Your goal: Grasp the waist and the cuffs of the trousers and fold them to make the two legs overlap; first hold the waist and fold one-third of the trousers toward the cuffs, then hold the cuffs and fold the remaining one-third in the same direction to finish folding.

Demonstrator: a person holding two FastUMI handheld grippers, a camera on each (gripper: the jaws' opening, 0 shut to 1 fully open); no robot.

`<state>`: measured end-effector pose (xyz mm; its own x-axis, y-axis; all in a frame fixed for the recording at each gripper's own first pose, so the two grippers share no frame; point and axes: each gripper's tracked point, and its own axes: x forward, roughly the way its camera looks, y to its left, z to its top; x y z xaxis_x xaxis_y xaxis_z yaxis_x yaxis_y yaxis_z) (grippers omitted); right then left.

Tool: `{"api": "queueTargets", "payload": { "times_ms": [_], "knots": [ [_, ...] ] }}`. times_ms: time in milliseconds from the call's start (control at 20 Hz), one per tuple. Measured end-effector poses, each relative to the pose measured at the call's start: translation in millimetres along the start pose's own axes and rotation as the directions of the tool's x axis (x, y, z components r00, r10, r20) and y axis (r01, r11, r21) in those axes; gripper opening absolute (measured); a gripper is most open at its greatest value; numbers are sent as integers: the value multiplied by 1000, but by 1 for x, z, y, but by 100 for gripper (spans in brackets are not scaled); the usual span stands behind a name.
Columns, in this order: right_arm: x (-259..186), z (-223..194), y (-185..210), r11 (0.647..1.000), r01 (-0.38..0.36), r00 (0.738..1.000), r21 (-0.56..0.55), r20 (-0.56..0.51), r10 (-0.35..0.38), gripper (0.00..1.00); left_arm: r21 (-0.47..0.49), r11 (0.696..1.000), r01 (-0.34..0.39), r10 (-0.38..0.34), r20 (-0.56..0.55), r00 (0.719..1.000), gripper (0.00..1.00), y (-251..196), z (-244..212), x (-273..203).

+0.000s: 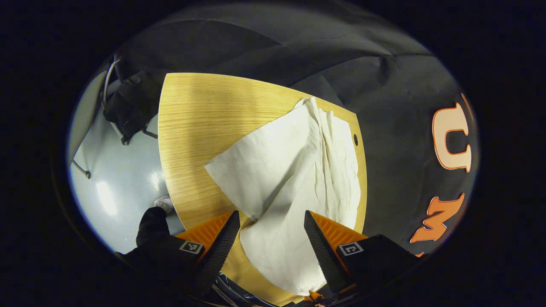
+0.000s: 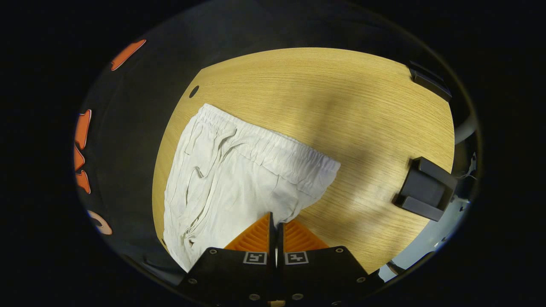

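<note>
- Left tool (image 1: 269,232), at the bottom of the left gripper view, has its fingers spread wide, with the white trousers (image 1: 294,170) lying in the gap between them; neither finger presses on the cloth.
- Left of that tool, at the lower left of the same view, a dark sleeve (image 1: 151,230) reaches over the grey floor (image 1: 115,187), with a white shoe (image 1: 164,204) just above it.
- From the tool the trousers run up and to the right across the wooden counter (image 1: 192,128), ending at a bunched point near a small round hole (image 1: 355,139) by the counter's right edge.
- Right tool (image 2: 275,226), at the bottom centre of the right gripper view, has its fingers pressed together at the lower edge of the trousers (image 2: 230,179); whether cloth is pinched between them I cannot tell.
- In that view the elastic waistband (image 2: 273,147) runs from upper left down to the right, drawstrings trailing over the fabric.
- At the right edge of the counter (image 2: 341,94) sits a black block-shaped object (image 2: 426,187), well apart from the trousers.
</note>
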<state>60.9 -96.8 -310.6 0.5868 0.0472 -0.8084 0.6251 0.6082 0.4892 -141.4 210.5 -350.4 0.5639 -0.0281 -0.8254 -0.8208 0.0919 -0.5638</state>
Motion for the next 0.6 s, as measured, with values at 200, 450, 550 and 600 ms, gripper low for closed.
{"api": "queueTargets", "payload": {
  "times_ms": [200,450,550,600],
  "knots": [
    [0,0,1,1000,3,1000,5,0,-3,1,-34,999,-12,12,-7,1000,99,0,1,7],
    [0,-1,1,1000,-1,1000,24,-3,1,1,-55,998,-5,5,8,1000,99,-7,7,14],
    [0,-1,1,1000,-2,1000,30,-4,2,1,-63,998,3,-2,16,1000,99,-12,10,17],
    [0,-1,1,999,-2,1000,32,-4,3,1,-60,998,6,-5,16,1000,94,-14,11,18]
  ]
}}
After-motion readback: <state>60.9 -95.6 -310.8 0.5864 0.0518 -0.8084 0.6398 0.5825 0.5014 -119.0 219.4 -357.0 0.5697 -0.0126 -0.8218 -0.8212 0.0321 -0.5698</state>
